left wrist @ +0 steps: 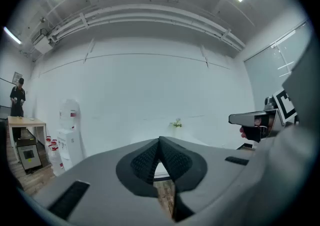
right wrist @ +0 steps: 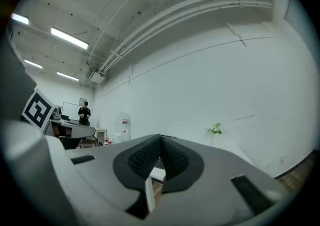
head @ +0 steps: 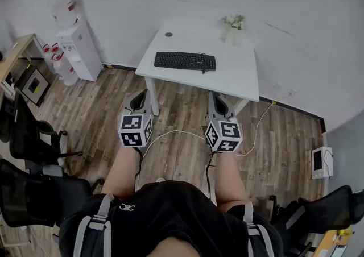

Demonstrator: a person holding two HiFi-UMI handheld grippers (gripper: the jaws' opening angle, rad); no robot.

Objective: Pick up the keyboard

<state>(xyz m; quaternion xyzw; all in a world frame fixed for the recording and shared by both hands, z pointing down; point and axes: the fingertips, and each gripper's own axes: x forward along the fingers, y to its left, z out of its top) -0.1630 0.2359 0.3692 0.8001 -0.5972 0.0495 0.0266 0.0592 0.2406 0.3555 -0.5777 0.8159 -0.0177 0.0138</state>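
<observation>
Keyboard: the black keyboard (head: 185,61) lies flat on the white surface (head: 242,79), left of its middle, with nothing touching it.
Left tool: the left tool (head: 138,101) has its jaws pressed together and holds nothing. It is roughly level over the wooden floor (head: 182,114), well short of the surface.
Right tool: the right tool (head: 219,104) is likewise closed and empty, beside the left one and aimed toward the surface.
Progress: the task looks to be at its very start, with nothing gripped or lifted.
Left to do: approach the surface, spread the jaws, grip the keyboard and raise it.
</observation>
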